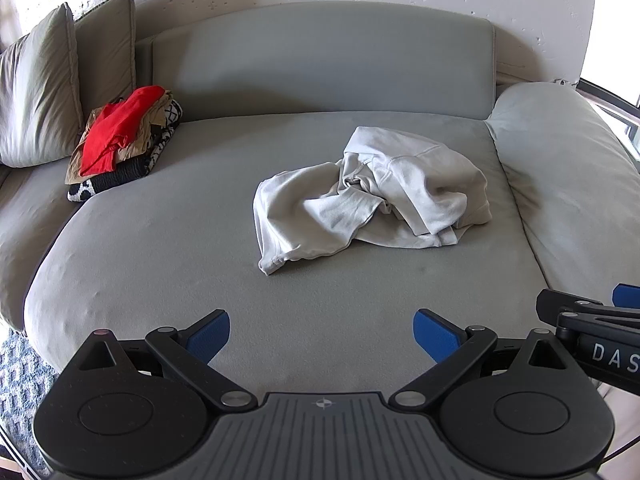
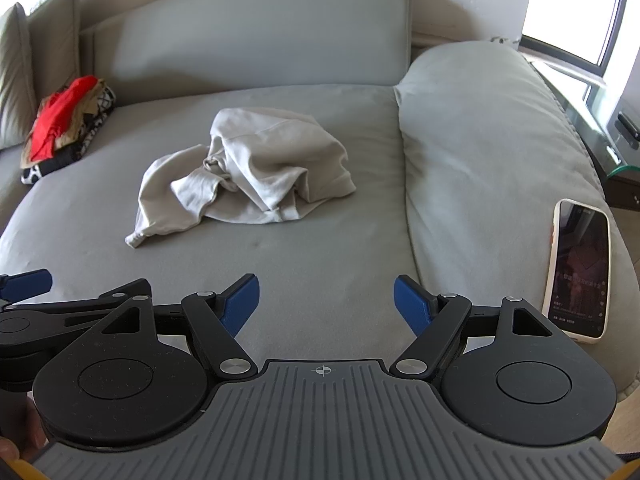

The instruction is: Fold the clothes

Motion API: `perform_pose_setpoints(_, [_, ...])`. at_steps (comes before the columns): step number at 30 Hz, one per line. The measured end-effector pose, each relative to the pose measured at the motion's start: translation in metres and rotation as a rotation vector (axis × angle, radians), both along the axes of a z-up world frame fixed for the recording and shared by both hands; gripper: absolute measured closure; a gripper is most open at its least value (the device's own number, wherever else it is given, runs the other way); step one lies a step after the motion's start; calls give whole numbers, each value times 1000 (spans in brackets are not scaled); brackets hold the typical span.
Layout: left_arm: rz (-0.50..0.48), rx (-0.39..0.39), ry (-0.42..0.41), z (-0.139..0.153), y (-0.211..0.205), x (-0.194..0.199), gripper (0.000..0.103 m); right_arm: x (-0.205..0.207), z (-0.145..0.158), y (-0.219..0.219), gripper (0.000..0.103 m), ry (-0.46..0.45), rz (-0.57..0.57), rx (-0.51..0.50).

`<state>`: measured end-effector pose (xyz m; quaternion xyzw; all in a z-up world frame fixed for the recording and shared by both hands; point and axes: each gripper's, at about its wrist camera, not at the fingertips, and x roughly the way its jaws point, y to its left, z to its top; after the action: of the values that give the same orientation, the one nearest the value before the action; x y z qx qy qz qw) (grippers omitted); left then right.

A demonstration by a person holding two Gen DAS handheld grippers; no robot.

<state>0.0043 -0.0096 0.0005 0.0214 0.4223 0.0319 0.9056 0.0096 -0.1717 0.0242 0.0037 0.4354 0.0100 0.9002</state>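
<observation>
Both spread wide and gripping nothing: left tool (image 1: 322, 336), right tool (image 2: 326, 304), hovering over grey sofa (image 1: 180, 264); crumpled white garment (image 1: 372, 192) lying centre frame, phone (image 2: 580, 268) resting lower right.

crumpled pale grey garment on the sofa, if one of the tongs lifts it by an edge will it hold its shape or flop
The crumpled pale grey fabric garment will probably flop: it lies in soft folds and creases on the grey sofa seat, so it looks thin and limp. Lifted by one edge, the bunched layers would likely unfurl and hang down. It seems light, and pushing it would likely bunch it further rather than slide it whole.
</observation>
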Motion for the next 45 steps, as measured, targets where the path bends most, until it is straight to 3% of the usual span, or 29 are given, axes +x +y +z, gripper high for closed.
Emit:
perform_pose_setpoints(13, [16,5,5,-2,0,2,5,3,-4,-3,23,12,8,14])
perform_pose_setpoints(16, [23,-41,25,-6,7,5,1,5,-7,-7,20,14,11,19])
perform_pose_setpoints(27, [175,-104,11,-23,53,29,2,50,-29,-5,19,-75,102,55])
perform_pose_setpoints(34, [229,-176,13,-31,90,52,20,106,-53,20,19,-150,229,29])
perform_pose_setpoints(37, [221,-192,11,-35,97,56,22,131,-64,36,21,-169,288,-9])
perform_pose_setpoints(39, [225,-207,15,-38,101,58,22,149,-74,48,28,-159,308,-48])
perform_pose_setpoints(41, [235,-220,20,-41,104,58,22,166,-84,55,72,-145,314,-88])
perform_pose_setpoints(42, [229,-223,18,-41,105,57,22,179,-88,54,101,-94,277,-61])
perform_pose_setpoints(45, [208,-229,11,-40,107,53,22,200,-68,31,102,-13,176,201])
